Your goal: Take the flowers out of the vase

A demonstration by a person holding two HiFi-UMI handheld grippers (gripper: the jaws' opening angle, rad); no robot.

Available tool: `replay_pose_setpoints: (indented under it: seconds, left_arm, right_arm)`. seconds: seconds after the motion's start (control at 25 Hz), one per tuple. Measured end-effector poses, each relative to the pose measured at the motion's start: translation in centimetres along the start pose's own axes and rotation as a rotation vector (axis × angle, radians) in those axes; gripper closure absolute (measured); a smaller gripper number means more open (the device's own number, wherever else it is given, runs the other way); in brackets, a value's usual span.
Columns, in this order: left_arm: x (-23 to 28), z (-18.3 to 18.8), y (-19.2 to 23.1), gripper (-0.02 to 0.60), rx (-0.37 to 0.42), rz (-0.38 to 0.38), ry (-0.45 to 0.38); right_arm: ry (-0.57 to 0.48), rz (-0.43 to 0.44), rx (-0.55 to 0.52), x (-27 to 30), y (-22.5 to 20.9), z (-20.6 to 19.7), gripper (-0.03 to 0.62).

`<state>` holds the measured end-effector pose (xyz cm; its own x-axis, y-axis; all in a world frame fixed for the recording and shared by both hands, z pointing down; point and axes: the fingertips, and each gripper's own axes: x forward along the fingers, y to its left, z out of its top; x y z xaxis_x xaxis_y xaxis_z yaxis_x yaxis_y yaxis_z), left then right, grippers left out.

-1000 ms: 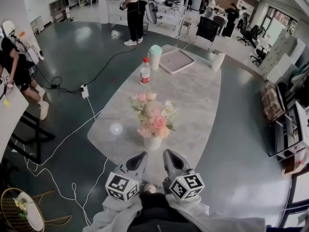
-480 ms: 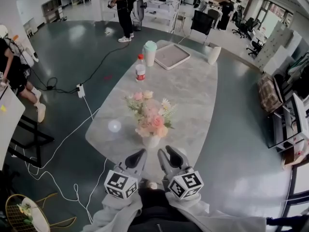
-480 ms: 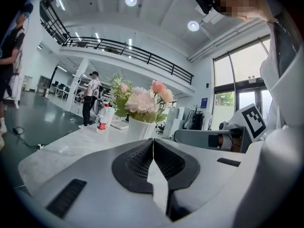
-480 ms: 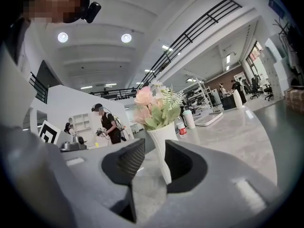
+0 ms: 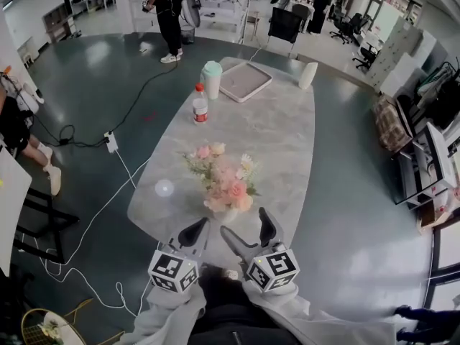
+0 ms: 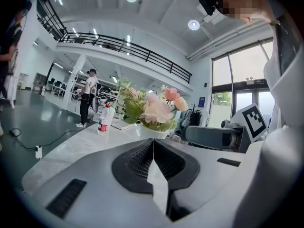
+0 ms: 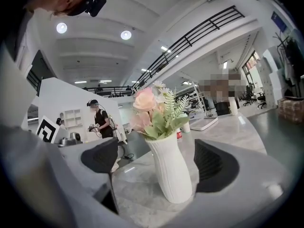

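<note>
- The white ribbed vase [image 7: 171, 170] stands upright on the pale marble surface [image 5: 280, 135], near the edge that is closest to the person.
- The flowers [image 5: 224, 182] are all in the vase: pink and cream blooms with some green leaves, and they rise above its mouth.
- The right tool [image 5: 246, 228] has just been opening its jaws, and now they stand wide apart. In the right gripper view the vase is in the gap between the two dark pads [image 7: 102, 156]. The pads do not touch it on either side.
- The left tool [image 5: 198, 228] has its jaws together, with only a thin seam between them, and nothing is held there. It is just left of the vase and does not touch it.
- In the left gripper view the flowers are ahead of the closed jaws, and the grey body of the right tool shows at the right side.
- Both tools point almost level towards the vase. Their marker cubes [image 5: 172, 270] are close to the person's light sleeves.
- Further along the surface stands a clear bottle [image 5: 200, 105] with a red cap and a red label. Behind it is a white cup [image 5: 211, 79] with a green lid.
- A flat square tray [image 5: 244, 82] lies at the far end, and a white cylinder [image 5: 307, 75] stands near it, on the right.
- A person in dark trousers [image 5: 167, 13] stands on the floor beyond the surface.
</note>
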<state>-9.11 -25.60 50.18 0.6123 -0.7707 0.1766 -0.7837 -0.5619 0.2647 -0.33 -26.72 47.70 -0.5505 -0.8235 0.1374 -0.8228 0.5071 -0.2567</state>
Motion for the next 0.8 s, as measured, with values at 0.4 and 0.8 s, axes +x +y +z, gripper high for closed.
replay_pose_setpoints:
  seconds: [0.4,0.8]
  left_arm:
    - [2.5,2.3,3.3,0.578,0.017,0.007,-0.007]
    - [5.7,4.2,5.8,0.578,0.032,0.007,-0.022]
  right_arm:
    - [0.013,-0.003,-0.066,3.0,-0.9,1.4,0.092]
    - [0.008,0.040,-0.103,5.9,-0.9,2.0,0.092]
